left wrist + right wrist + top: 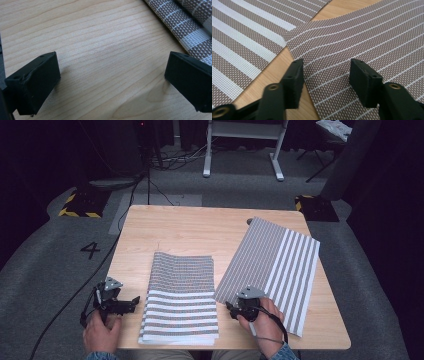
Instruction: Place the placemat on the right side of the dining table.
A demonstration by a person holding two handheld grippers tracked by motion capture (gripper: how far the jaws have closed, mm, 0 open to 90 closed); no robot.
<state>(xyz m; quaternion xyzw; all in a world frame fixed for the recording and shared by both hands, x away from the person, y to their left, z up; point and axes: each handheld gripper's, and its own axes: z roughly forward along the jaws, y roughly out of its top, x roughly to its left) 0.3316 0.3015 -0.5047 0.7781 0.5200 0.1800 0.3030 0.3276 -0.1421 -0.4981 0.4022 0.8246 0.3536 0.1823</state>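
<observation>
The mat (pixel 272 262), lying flat by the table's (pixel 190 225) right edge, looks light, thin and floppy, best pinched at its near-left corner, which the right gripper's (pixel 325 75) spread jaws straddle unpinched; the left gripper (pixel 112 82) is agape, empty.

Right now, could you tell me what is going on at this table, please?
A person is working with striped woven placemats on a wooden table. The right gripper, jaws apart, sits over the near corner of a single mat. The left gripper is open over bare wood beside a stack of mats.
</observation>
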